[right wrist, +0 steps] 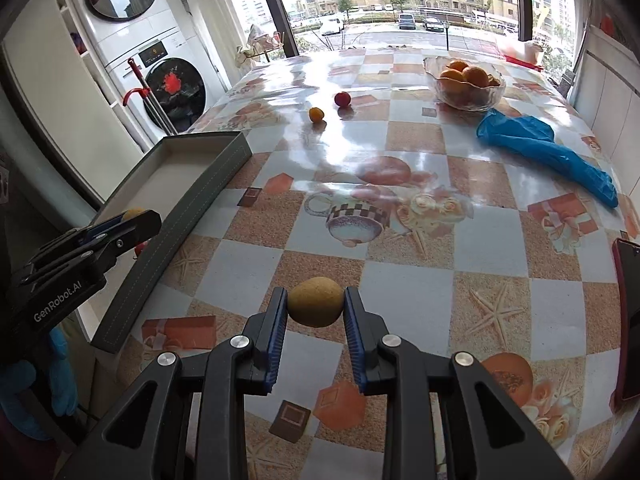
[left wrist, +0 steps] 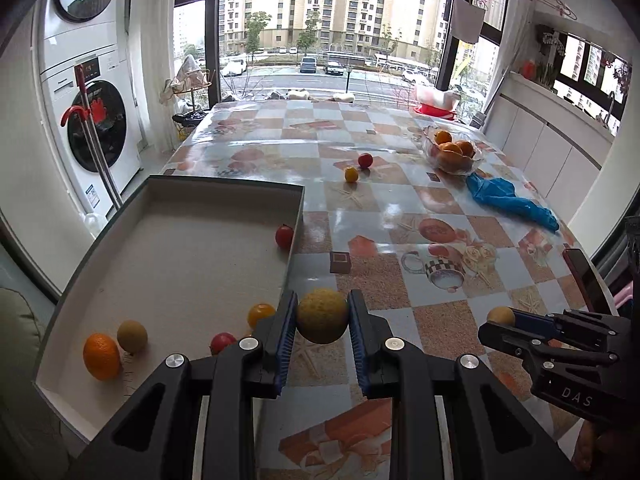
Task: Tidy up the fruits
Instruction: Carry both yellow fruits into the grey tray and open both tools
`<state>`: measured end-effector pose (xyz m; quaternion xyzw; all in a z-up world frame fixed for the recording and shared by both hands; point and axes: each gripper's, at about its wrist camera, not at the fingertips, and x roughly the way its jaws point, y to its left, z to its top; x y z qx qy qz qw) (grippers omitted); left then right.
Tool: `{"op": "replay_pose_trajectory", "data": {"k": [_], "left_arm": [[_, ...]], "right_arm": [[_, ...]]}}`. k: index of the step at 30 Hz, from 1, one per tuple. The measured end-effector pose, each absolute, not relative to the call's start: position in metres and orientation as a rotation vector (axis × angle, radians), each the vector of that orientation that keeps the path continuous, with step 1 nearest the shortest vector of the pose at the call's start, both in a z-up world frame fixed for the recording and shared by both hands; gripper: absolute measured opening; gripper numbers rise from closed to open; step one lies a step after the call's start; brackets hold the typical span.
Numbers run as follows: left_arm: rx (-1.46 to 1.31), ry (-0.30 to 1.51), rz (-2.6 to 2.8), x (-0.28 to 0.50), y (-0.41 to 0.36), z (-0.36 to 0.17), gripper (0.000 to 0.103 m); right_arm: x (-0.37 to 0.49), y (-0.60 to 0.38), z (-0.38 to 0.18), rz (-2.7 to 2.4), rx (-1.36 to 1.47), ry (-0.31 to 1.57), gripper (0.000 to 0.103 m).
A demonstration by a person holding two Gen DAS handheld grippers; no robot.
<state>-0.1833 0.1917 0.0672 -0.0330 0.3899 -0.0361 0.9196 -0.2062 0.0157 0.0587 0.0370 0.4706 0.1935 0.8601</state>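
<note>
You have two black tongs: the left (left wrist: 322, 316) clamps one yellowish-brown round fruit (left wrist: 322, 321), the right (right wrist: 316, 307) another (right wrist: 316, 301). Inside the shallow grey cardboard tray (left wrist: 224, 189) you can count five fruits: one orange (left wrist: 101, 356), one tan ball (left wrist: 132, 335), one yellow tomato (left wrist: 261, 314), and two red tomatoes (left wrist: 284, 236). Beyond the tray lie two loose fruits, one glass bowl (right wrist: 464, 80) of oranges, and one blue glove (right wrist: 548, 148).

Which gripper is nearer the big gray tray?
Left. The left gripper, shut on a yellowish fruit, sits at the gray tray wall's near corner. The right gripper, holding another yellow fruit, hangs over open tablecloth farther right.
</note>
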Motion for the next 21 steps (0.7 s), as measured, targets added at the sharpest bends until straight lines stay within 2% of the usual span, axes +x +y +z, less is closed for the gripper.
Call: {"op": "replay_pose_trajectory", "data": {"k": [11,21], "left_arm": [[-0.162,0.799,0.121,-0.183,0.279,0.057,0.027],[-0.188,0.826,0.145,-0.183,0.297,0.038,0.027]], "right_arm": [[-0.177,0.130,0.083,0.584,-0.011,0.973,0.031],[-0.152,0.192,0.070,0.655,-0.055,1.030,0.031]]}}
